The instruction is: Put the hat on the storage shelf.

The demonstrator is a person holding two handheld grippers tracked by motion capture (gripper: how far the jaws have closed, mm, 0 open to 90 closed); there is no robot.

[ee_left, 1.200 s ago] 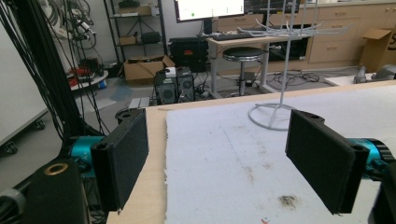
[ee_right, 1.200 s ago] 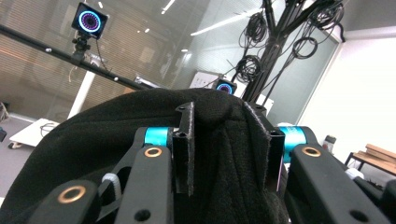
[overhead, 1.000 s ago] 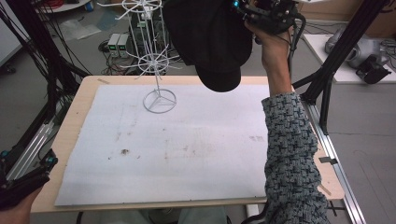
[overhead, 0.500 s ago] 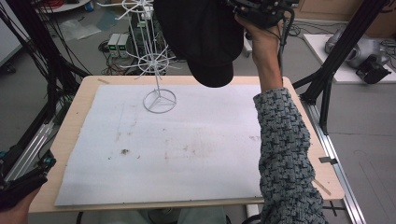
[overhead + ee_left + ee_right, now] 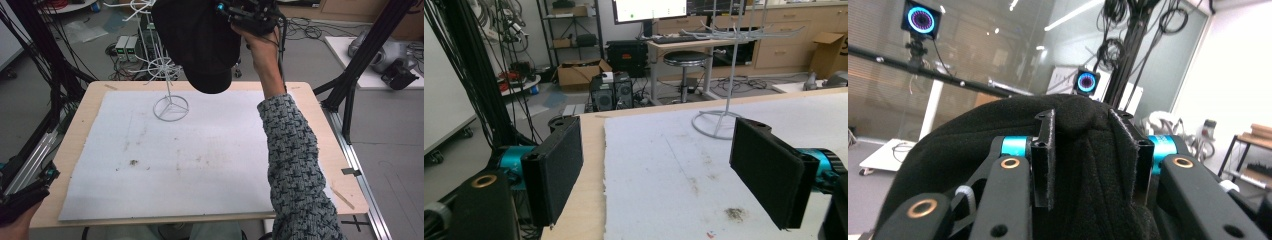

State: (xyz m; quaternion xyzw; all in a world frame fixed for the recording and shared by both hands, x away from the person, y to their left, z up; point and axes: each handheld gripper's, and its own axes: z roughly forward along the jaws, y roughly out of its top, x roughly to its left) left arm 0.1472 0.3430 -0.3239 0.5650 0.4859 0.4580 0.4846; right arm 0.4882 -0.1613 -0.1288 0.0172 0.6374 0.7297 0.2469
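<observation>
My right gripper (image 5: 236,14) is held high over the table's far edge, shut on a fold of a black fabric hat (image 5: 200,45). The hat hangs beside the upper arms of a white wire stand (image 5: 162,65), whose ring base (image 5: 171,107) rests on the white mat (image 5: 200,165). In the right gripper view the jaws (image 5: 1085,131) pinch the hat (image 5: 948,160), which bulges around them. My left gripper (image 5: 25,196) stays low at the table's near left corner. Its jaws (image 5: 664,165) are open with nothing between the pads (image 5: 555,170); the stand (image 5: 717,125) is far ahead.
The mat covers most of a wooden table (image 5: 85,115). Black frame posts (image 5: 350,95) flank the table on both sides. Electronics boxes (image 5: 127,47) and cables lie on the floor behind. A stool (image 5: 685,60) and a desk stand beyond the far edge.
My right hand has carried the hat leftward and slightly lower, closer to the wire stand's top. The left gripper has stayed where it was.
</observation>
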